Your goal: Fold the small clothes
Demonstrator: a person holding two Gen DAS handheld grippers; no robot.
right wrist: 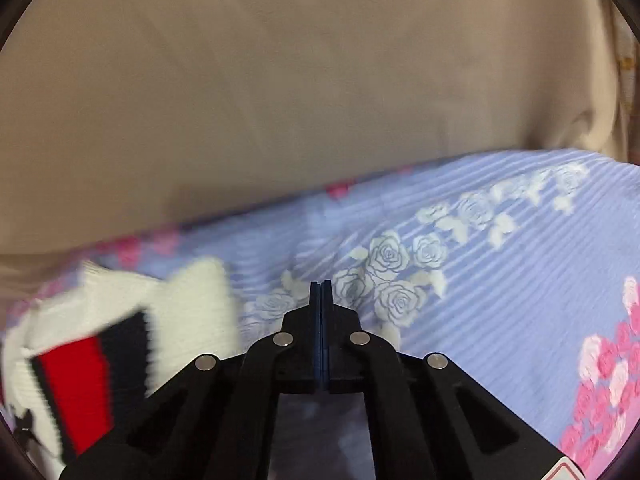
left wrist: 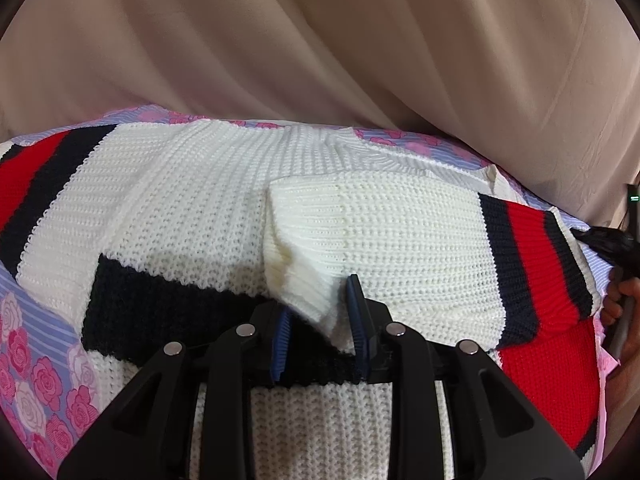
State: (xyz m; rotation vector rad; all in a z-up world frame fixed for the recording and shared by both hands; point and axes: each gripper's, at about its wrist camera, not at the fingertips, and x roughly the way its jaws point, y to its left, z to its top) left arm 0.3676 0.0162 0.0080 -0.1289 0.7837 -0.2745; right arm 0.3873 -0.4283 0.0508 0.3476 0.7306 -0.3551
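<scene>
A white knit sweater [left wrist: 192, 200] with red and navy stripes lies spread on the floral bedsheet [left wrist: 36, 364]. Its right sleeve [left wrist: 400, 236] is folded across the body, with the ribbed cuff [left wrist: 298, 276] pointing toward me. My left gripper [left wrist: 320, 320] is open, with the cuff's lower corner lying between its blue pads. In the right wrist view my right gripper [right wrist: 321, 300] is shut and empty above the sheet [right wrist: 500, 280], right of the sweater's striped part [right wrist: 80, 376], which is blurred.
A beige curtain or cloth [left wrist: 320, 40] hangs behind the bed in both views. A hand [left wrist: 622, 300] with a dark handle shows at the right edge of the left wrist view.
</scene>
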